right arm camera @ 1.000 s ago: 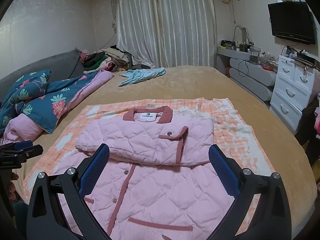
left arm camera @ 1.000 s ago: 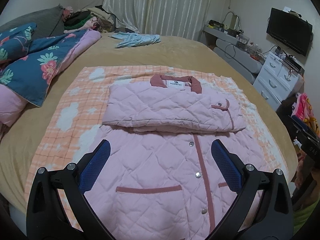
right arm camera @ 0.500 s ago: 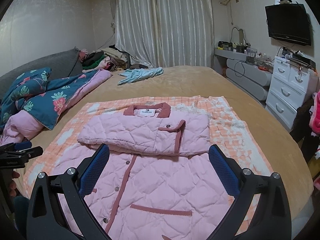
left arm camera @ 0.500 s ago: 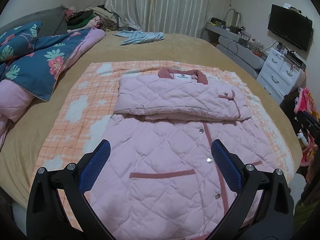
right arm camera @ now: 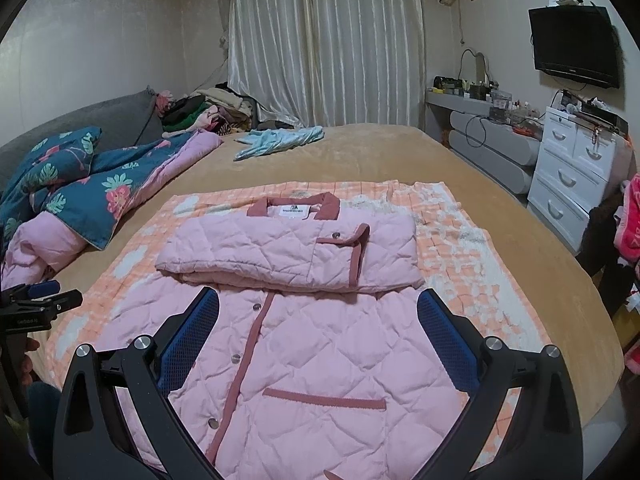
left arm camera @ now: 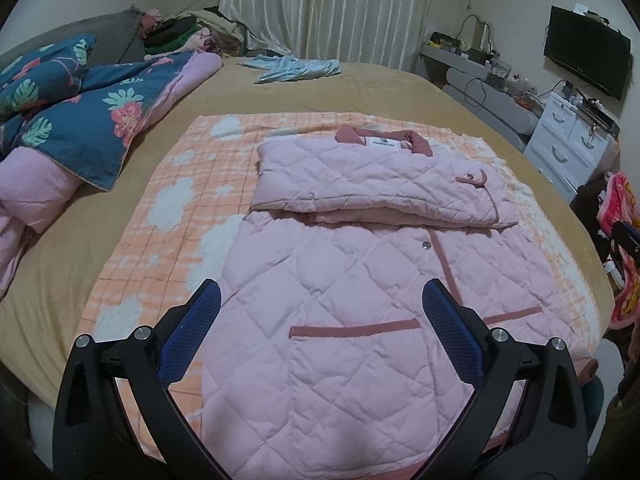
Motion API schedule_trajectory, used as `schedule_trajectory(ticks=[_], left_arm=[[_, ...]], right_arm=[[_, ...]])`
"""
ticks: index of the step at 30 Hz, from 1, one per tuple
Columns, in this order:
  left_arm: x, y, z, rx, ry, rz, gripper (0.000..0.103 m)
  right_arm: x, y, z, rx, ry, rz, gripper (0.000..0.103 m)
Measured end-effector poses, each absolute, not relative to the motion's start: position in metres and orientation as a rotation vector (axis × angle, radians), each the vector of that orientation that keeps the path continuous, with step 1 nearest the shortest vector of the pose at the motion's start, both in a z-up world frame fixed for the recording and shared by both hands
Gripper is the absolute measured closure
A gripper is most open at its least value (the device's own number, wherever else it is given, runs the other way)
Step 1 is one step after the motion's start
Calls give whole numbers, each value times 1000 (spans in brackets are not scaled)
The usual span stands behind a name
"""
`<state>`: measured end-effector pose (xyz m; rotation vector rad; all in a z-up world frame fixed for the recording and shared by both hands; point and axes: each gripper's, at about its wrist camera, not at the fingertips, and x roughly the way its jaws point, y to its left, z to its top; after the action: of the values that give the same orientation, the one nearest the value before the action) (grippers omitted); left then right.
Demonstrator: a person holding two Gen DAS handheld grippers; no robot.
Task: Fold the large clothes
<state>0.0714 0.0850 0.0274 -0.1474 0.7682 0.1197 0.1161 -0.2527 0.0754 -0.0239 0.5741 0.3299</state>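
Pink quilted fabric with rose trim makes up the jacket [left arm camera: 352, 280], which is laid front-up on an orange checked blanket [left arm camera: 172, 208] spread over the tan bedspread [left arm camera: 380, 88]. Both sleeves are already folded across the chest into a thick band just below the collar [right arm camera: 294, 207], so the sideways folds are judged done. The lower body, with its snaps and pocket welts, is spread flat toward the near edge, and the fold of hem up to collar is judged to be left.

The left gripper [left arm camera: 320, 320] is held above the near hem with its blue pads wide apart and nothing between them. The right gripper [right arm camera: 318, 328] is likewise spread and empty, over the near right part of the jacket.

A white neck label [right arm camera: 294, 212] is seen inside the collar; dark print is visible on it but is too small to be read. A wall-mounted television [right arm camera: 574, 52] is seen at far right, and no writing on it can be read.
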Motion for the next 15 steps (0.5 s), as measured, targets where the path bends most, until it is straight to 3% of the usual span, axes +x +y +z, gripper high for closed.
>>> schedule_trajectory(ticks=[15], left_arm=[[59,93,-13,-144,843,141,8]], right_arm=[[112,-263,35,-33,671,316,4]])
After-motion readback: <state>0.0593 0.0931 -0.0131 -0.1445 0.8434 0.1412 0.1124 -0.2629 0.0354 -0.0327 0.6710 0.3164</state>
